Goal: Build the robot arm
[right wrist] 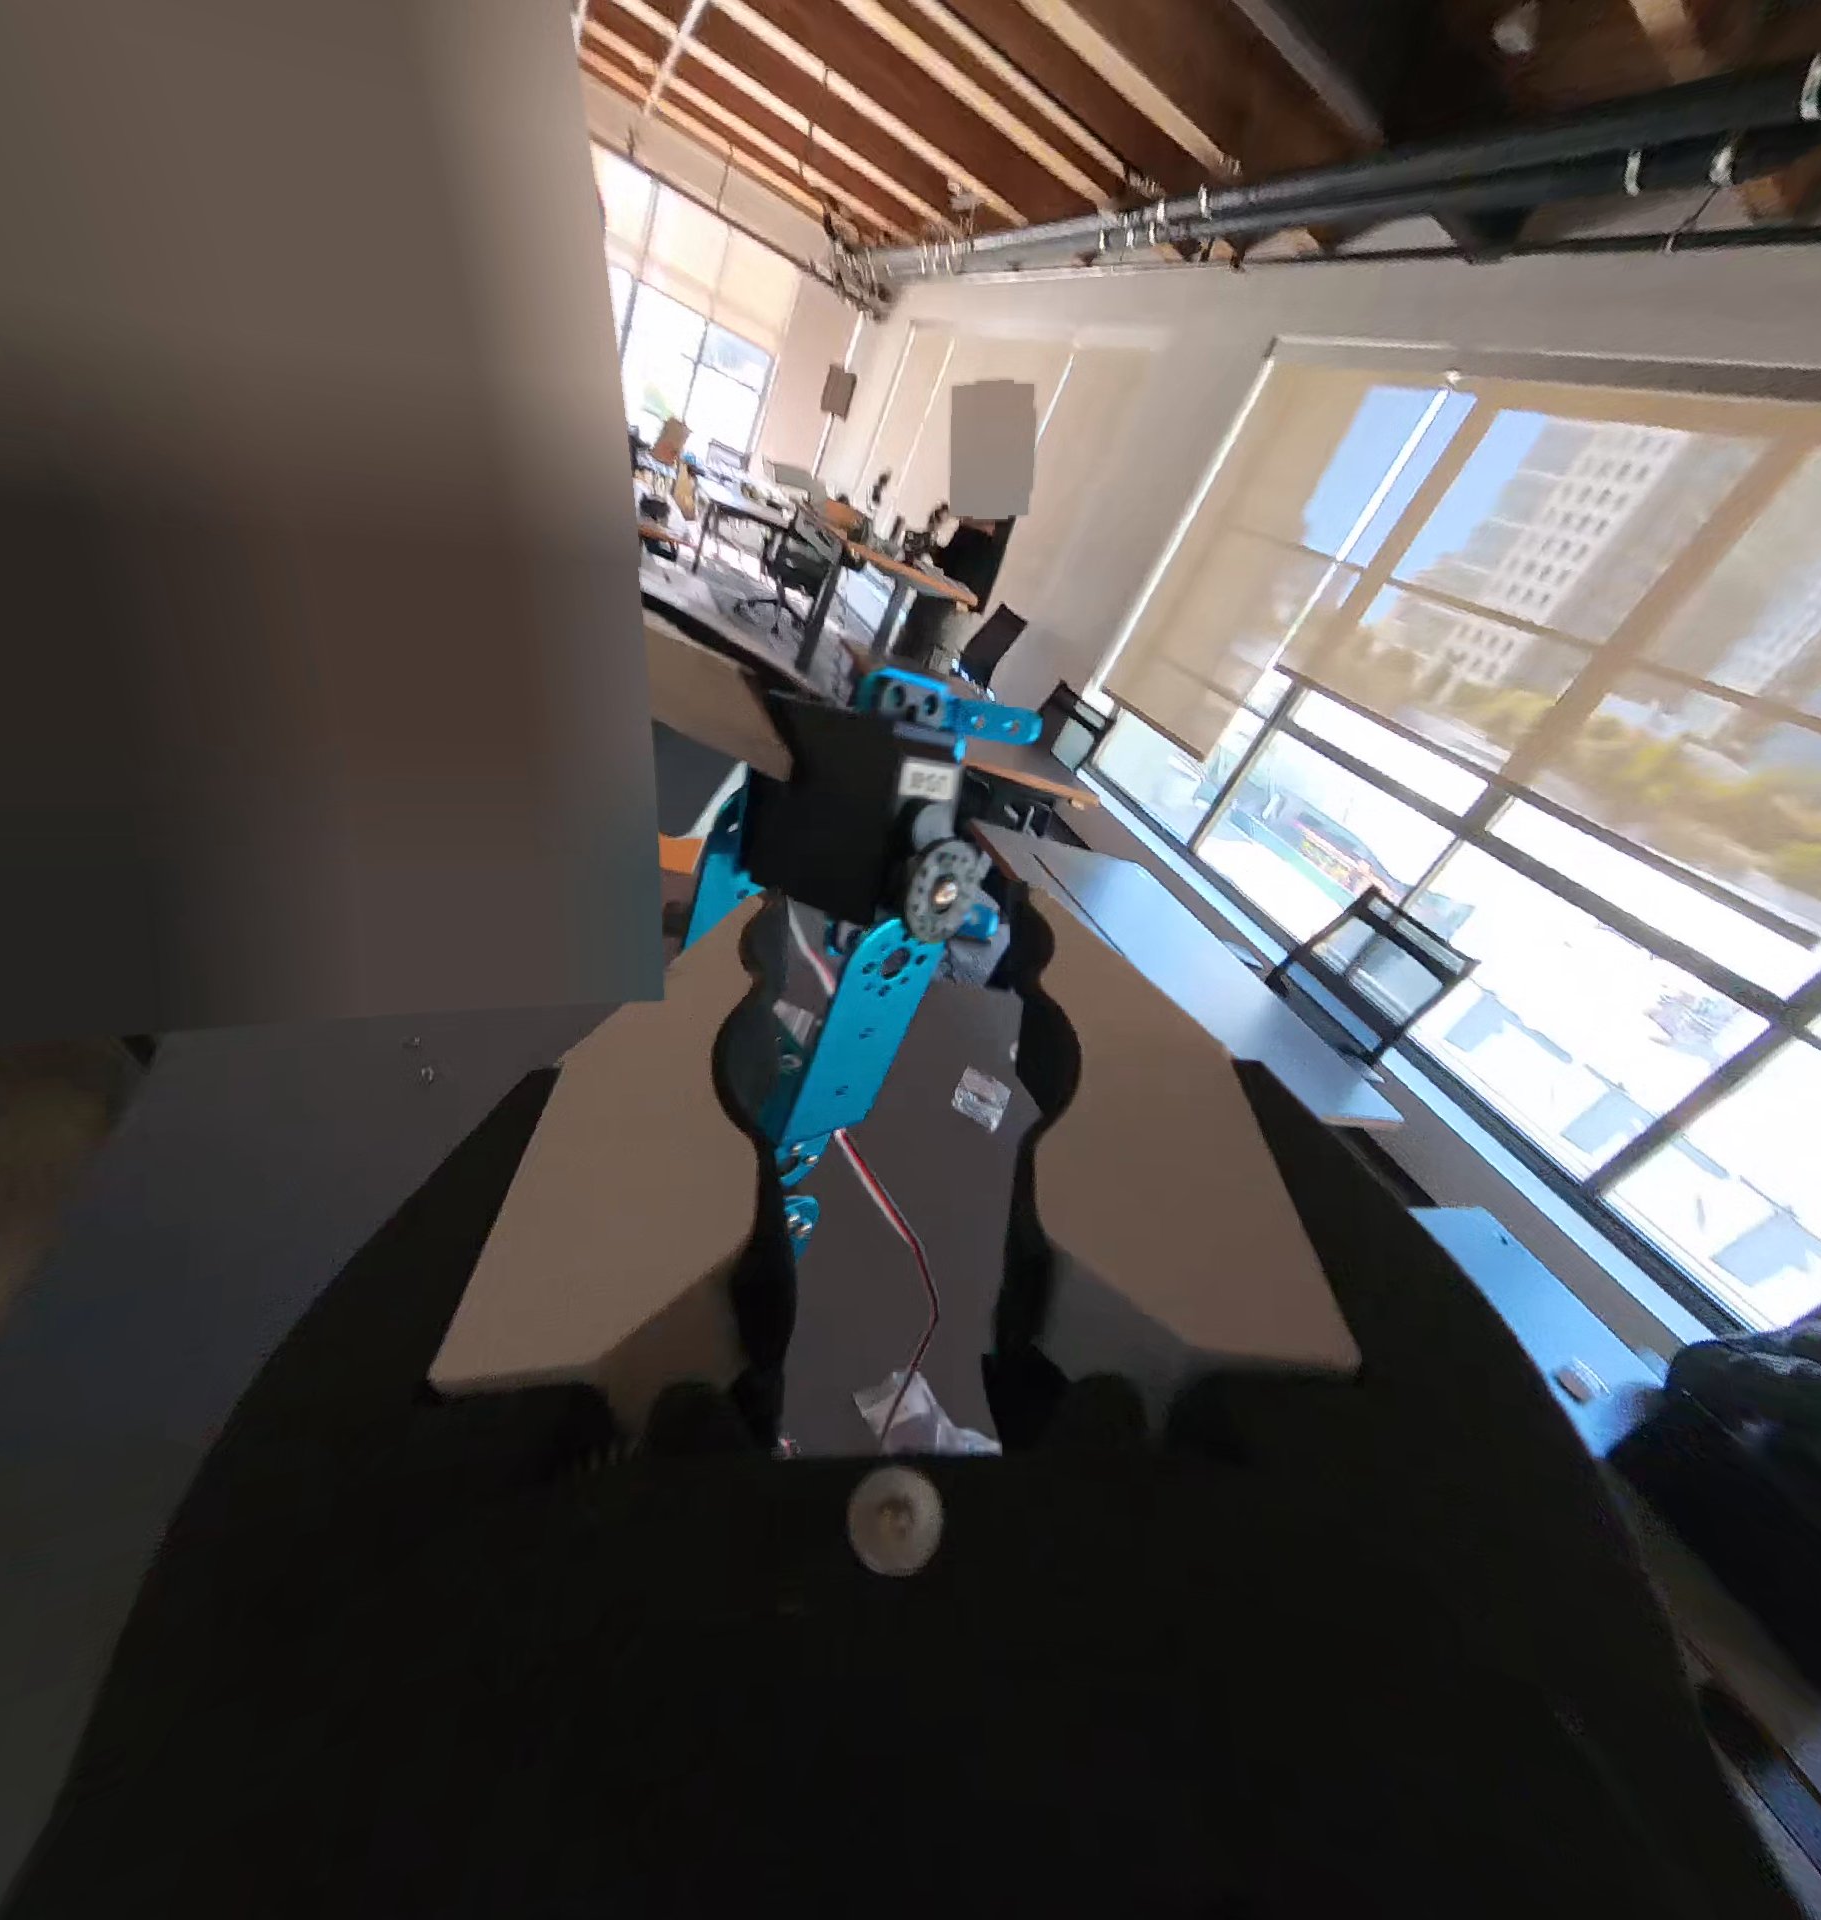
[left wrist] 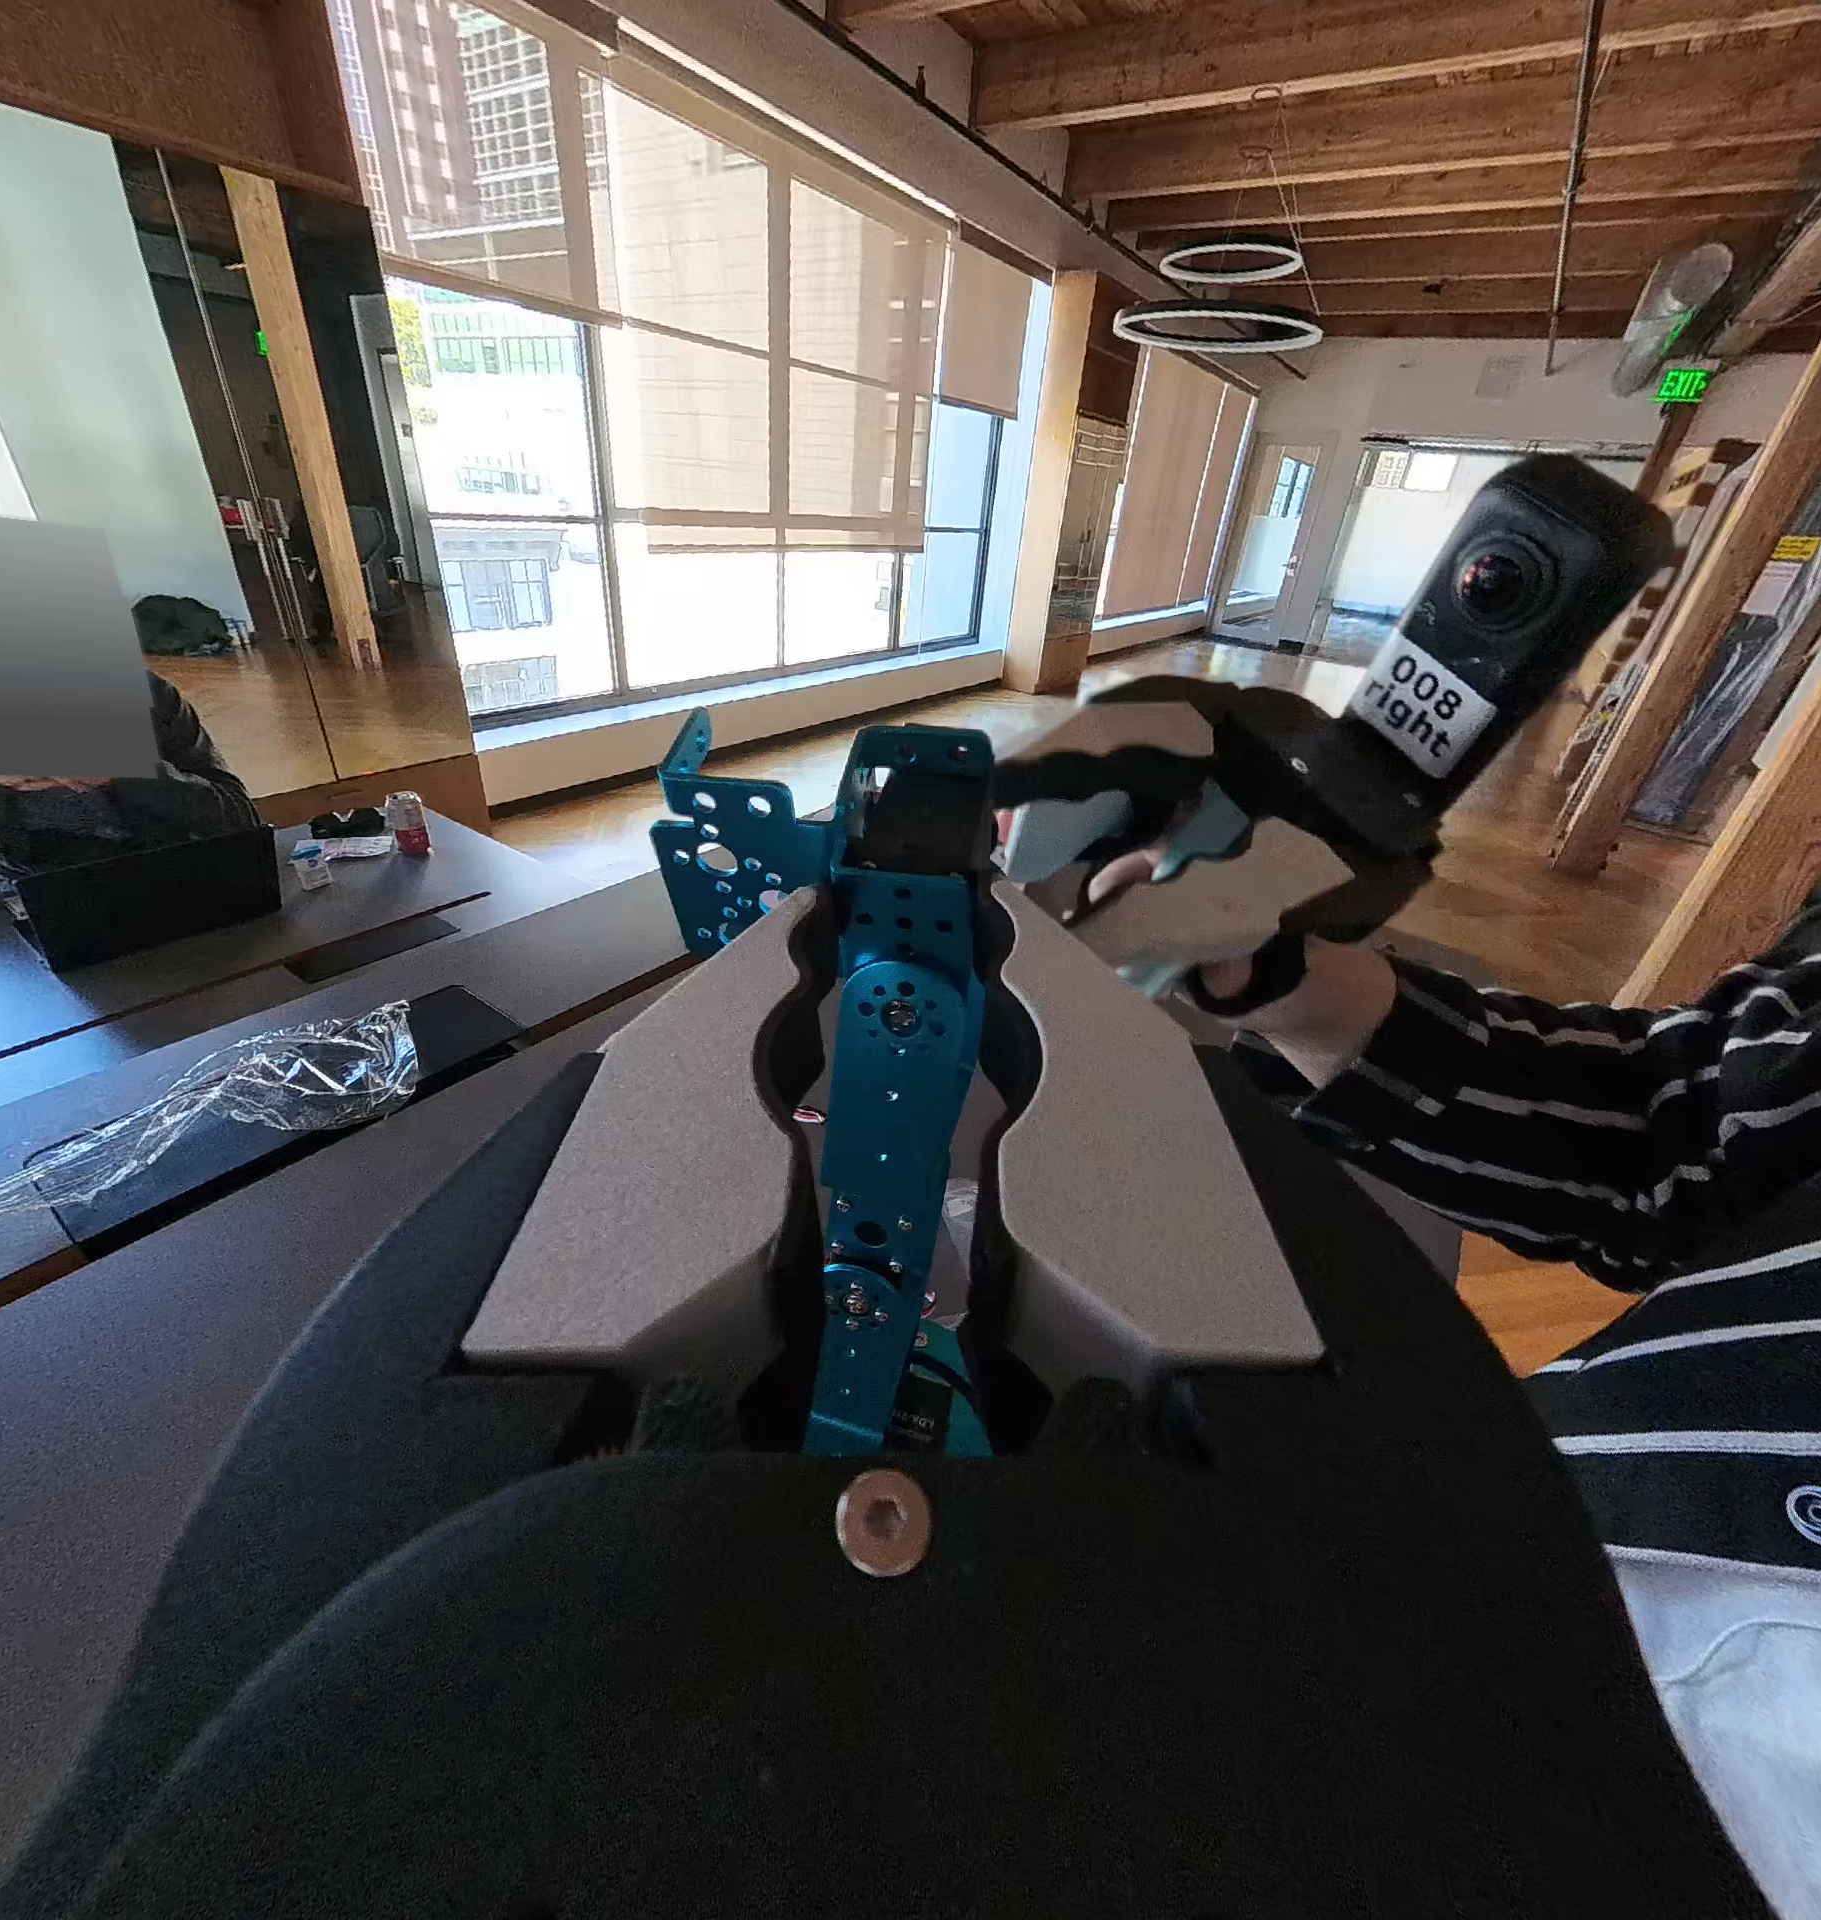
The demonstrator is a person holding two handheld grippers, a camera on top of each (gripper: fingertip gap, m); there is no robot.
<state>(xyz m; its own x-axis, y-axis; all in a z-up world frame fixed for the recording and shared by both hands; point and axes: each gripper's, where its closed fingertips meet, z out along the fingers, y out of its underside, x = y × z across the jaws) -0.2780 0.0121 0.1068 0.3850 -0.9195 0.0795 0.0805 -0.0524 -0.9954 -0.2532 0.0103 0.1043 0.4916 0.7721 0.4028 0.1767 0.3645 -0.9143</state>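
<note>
**Both claws meet on one blue arm, held in the air**

The left gripper (left wrist: 901,935) is clamped narrow on a blue perforated metal bracket arm (left wrist: 901,1091). Its grey fingers (left wrist: 677,1122) press the flat links from both sides, and the arm stands up between them, clear of the dark grey table (left wrist: 210,1351).

Far to the left of the bracket arm stands a red drinks can (left wrist: 407,823). A crumpled sheet of clear plastic wrap (left wrist: 293,1070) lies nearer, on the left and lower down.

A boxy black servo motor (left wrist: 927,821) sits in a blue cage at the top of the bracket arm. A drilled blue plate (left wrist: 719,852) juts out just to its left.

The right gripper (right wrist: 885,925) comes in from the right of the bracket arm at servo height. Its own view shows its jaws around a blue link but wider than it, with table showing in the gap, so it looks open and not gripping. A thin red and white wire (right wrist: 911,1247) hangs below the link, and a round grey servo horn (right wrist: 942,883) sits just above it. Further right, a hand (left wrist: 1290,997) in a black and white striped sleeve (left wrist: 1612,1101) holds that tool.

The bracket arm looks stiff and fairly light, but it is jointed, so it will probably fold at the servo pivots. The anodised faces look slippery. The flat drilled links look the safest places to hold, away from the wire and the horn
</note>
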